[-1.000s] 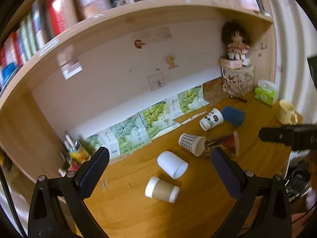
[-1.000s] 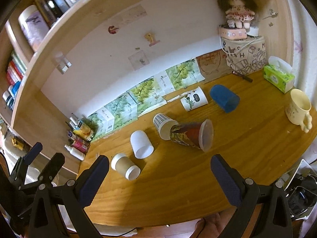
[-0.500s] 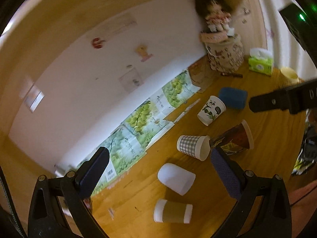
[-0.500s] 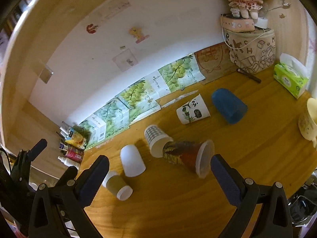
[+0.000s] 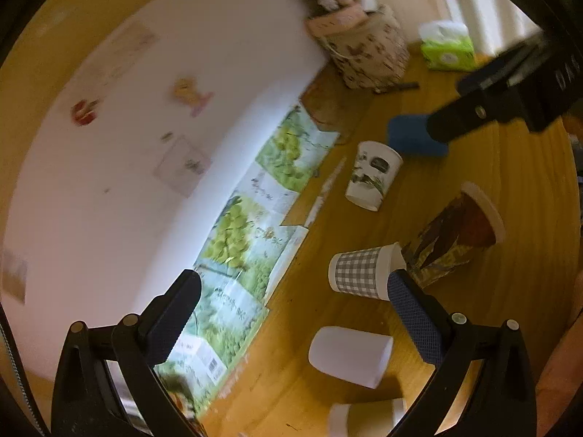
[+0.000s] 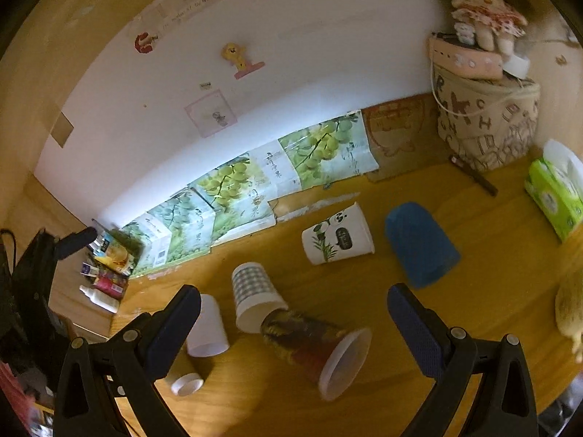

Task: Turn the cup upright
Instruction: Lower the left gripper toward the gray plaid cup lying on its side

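Several cups lie on their sides on the wooden desk (image 6: 473, 291): a dark patterned cup (image 6: 313, 346) with its mouth toward me, a checked cup (image 6: 253, 295) touching its base, a white cup (image 6: 207, 324), a brown cup (image 6: 186, 382), a panda cup (image 6: 337, 235) and a blue cup (image 6: 419, 244). My right gripper (image 6: 291, 324) is open above the patterned cup. My left gripper (image 5: 291, 313) is open and empty, above the white cup (image 5: 349, 355) and checked cup (image 5: 364, 271). The patterned cup (image 5: 459, 236) lies to its right.
Grape-printed cartons (image 6: 255, 185) line the back wall. A patterned box (image 6: 488, 120) with a doll (image 6: 484, 11) stands at the back right, a green tissue pack (image 6: 554, 193) beside it. Small bottles (image 6: 105, 273) sit at the left. A yellow mug (image 6: 570, 306) is at the right edge.
Both grippers have moved forward and lower toward the cups, which now look larger. The left view has swung right and tilted. No cup has moved.
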A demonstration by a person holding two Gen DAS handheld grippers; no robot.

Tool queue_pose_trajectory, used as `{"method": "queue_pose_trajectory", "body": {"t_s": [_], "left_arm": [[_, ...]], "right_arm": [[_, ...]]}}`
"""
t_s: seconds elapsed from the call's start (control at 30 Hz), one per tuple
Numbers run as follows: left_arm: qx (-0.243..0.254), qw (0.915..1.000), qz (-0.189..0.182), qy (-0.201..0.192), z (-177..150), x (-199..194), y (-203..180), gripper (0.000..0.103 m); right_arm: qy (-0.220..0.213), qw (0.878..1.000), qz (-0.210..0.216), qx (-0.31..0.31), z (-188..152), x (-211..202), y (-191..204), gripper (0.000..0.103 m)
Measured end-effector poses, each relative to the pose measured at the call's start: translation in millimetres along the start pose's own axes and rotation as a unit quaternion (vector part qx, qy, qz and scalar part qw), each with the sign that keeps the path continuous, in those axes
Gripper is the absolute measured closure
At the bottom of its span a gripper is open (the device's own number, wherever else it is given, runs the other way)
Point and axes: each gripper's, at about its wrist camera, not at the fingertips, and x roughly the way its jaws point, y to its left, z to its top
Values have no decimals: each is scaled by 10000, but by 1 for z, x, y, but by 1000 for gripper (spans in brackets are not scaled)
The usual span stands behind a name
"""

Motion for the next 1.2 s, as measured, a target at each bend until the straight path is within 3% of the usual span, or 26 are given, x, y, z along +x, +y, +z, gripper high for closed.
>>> {"method": "queue_pose_trajectory", "body": {"t_s": [0.37,0.6,0.9,1.2], "left_arm": [[1179,9924,-346,81,6,53,0,1],[1927,9797,-557,51,12,77,-2,1],[2956,9505,-954,-90,8,98,-16,1],[3835,9081,-1666,-220,-6,109,-30,1]], "right_arm": [[-306,9966,127,-760,10,27,-13,0],[-599,9902,173,-1247,8,36,-22,0],[-672,9809,154,-1817,-4,51,-26,0],[-657,9814,-4,-1803,-10,55,-32,0]]}}
